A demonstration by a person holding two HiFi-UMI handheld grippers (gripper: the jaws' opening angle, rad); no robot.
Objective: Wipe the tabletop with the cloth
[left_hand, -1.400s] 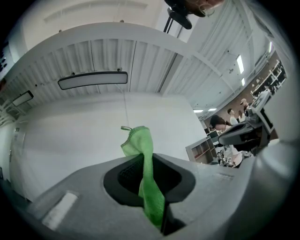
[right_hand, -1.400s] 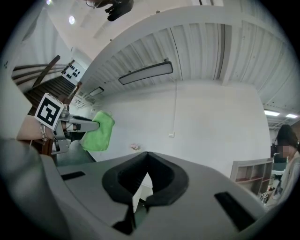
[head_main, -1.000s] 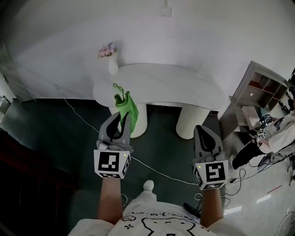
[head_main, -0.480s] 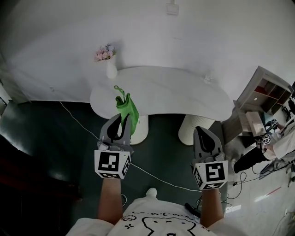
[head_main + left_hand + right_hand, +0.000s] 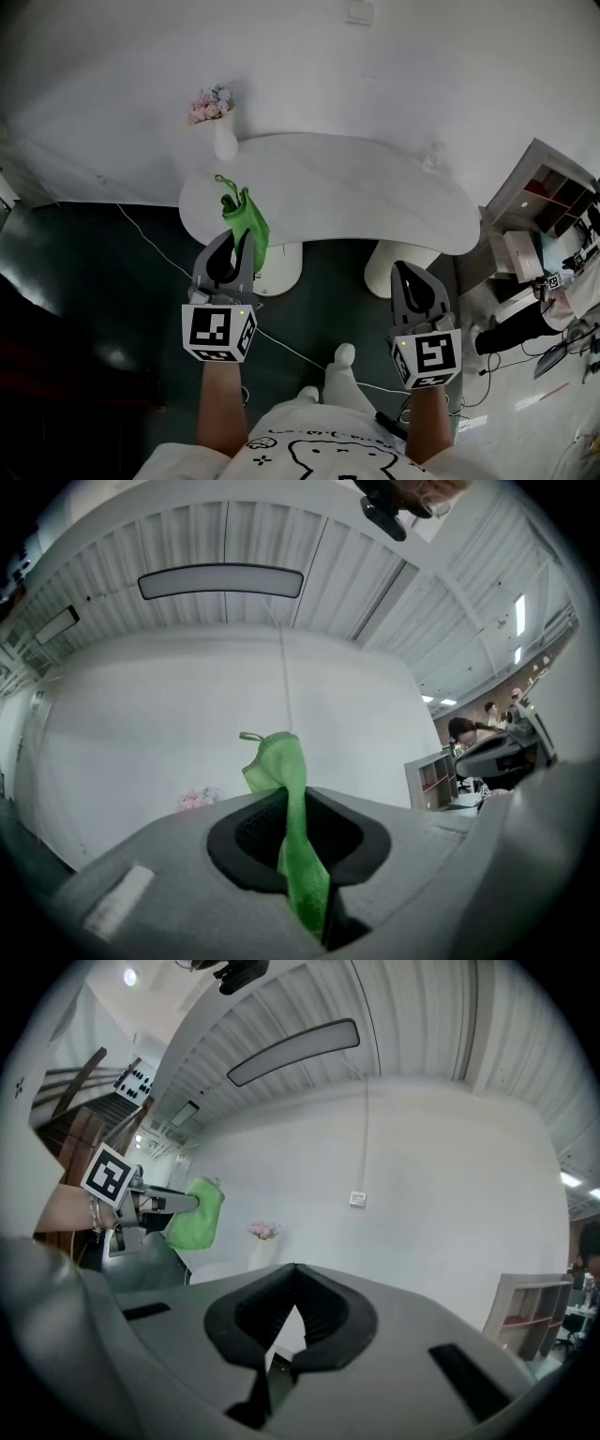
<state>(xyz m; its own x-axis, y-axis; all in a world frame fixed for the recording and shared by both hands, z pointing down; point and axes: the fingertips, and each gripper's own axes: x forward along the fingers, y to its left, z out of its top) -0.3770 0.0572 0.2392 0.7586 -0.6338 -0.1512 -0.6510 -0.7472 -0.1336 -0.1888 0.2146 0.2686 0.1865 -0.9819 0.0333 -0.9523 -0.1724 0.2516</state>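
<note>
While your left hand-held gripper [image 5: 236,246] pinches the green cloth [image 5: 246,220], your right hand-held gripper [image 5: 413,277] sits closed, empty; white table [image 5: 356,187] ahead; white wall [image 5: 422,75], dark floor [image 5: 94,281].

The left tool [image 5: 237,246] and the right tool [image 5: 408,274] are grey curved shells that taper to a point. Each has a black-lined hollow between its two halves. At its end nearer the shirt [image 5: 319,457], each carries a white cube, left [image 5: 218,333] and right [image 5: 428,354], printed with black square markers and with a small green light near one upper corner. The shirt is white and short-sleeved, with a black line drawing on the chest. Just above the shirt is a white shoe [image 5: 344,356].
</note>
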